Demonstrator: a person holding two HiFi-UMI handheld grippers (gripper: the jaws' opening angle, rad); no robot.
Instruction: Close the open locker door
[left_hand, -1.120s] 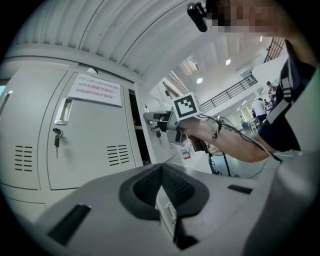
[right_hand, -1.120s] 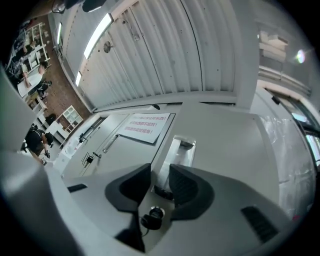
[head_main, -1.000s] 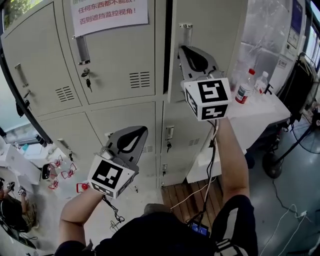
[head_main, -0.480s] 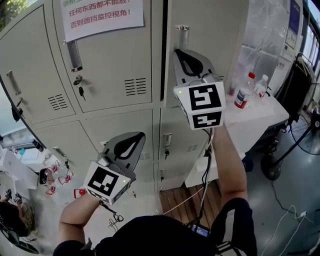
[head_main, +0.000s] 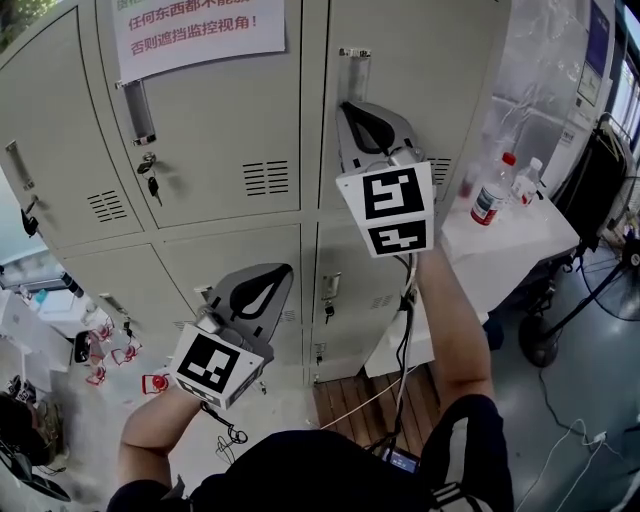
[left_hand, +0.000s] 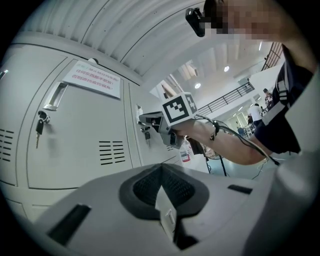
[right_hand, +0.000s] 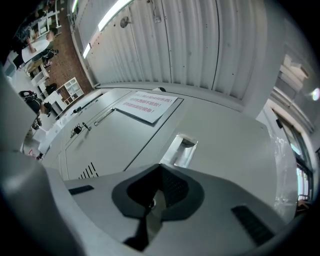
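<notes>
The locker door (head_main: 440, 70) I am meant to close is in the upper row, at about 1 o'clock in my head view. It now looks almost home. Its left edge lies close against the neighbouring door with the paper notice (head_main: 195, 25), with only a thin dark seam between them. I cannot tell whether the latch has caught. By my judgement the swing is done and what remains is a last firm press, then a check that the door stays flush.

My right tongs (head_main: 350, 108) are squeezed together with nothing between them. Their tip seems to rest on the door face just below the recessed handle (head_main: 352, 70). The right forearm reaches up and forward with the tongs pointing slightly upward, and the marker cube faces back at me.

My left tongs (head_main: 286, 270) sit at 7 o'clock, also pinched together and empty. That arm is bent and held low in front of the lower lockers, taking no part in the push. The bench (head_main: 520, 235) with bottles (head_main: 490, 195) stands at 3 o'clock.
</notes>
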